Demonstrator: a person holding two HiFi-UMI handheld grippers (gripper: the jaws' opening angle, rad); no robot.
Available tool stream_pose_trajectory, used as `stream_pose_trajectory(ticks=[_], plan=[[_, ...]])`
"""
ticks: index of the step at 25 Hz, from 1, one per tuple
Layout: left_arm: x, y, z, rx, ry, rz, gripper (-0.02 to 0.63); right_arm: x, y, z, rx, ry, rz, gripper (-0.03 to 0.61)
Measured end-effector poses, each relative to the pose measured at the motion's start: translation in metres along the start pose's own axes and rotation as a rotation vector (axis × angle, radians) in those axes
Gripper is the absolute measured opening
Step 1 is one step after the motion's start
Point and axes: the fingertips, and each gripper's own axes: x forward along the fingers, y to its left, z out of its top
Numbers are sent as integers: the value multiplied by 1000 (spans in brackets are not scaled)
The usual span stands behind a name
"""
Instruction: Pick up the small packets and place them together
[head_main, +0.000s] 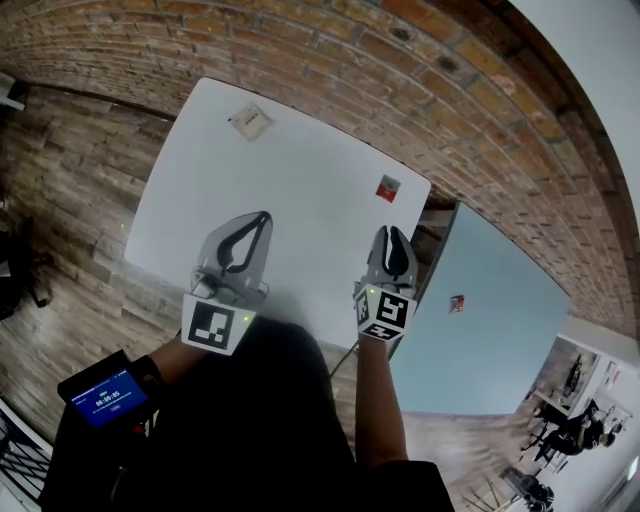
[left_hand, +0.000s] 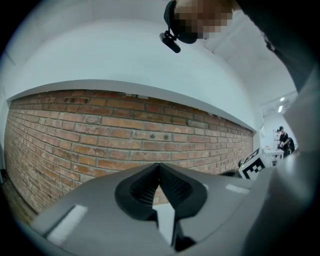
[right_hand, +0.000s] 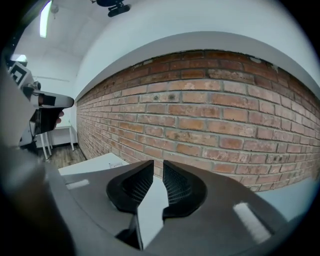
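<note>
left claw (left_hand: 160, 167): jaws tip to tip, nothing between them; held over the near edge of the white desk (head_main: 300, 215), clear of any packet
right claw (right_hand: 157, 169): narrow gap between jaws, empty; at the white desk's near right edge
pale packet (head_main: 249, 120): flat on the white desk, near the far left corner
red packet (head_main: 388, 187): flat on the white desk by its far right edge, ahead of the right claw, well apart from the pale packet
grey desk (head_main: 500, 340): to the right of the white desk
third packet (head_main: 457, 303): small, reddish, on the grey desk near its left edge
brick wall (right_hand: 225, 115): both claws face it
</note>
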Motion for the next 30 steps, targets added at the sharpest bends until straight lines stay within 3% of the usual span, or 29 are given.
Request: stream_pose_trajectory(ticks=[11, 19, 30], plan=[[40, -20, -24, -8, 72, 33, 0, 67, -63, -53, -27, 101, 19, 63], [47, -23, -35, 2, 112, 47, 0, 102, -98, -98, 11, 180, 7, 63], [51, -20, -42, 14, 150, 59, 0, 137, -114, -139, -8, 257, 46, 86]])
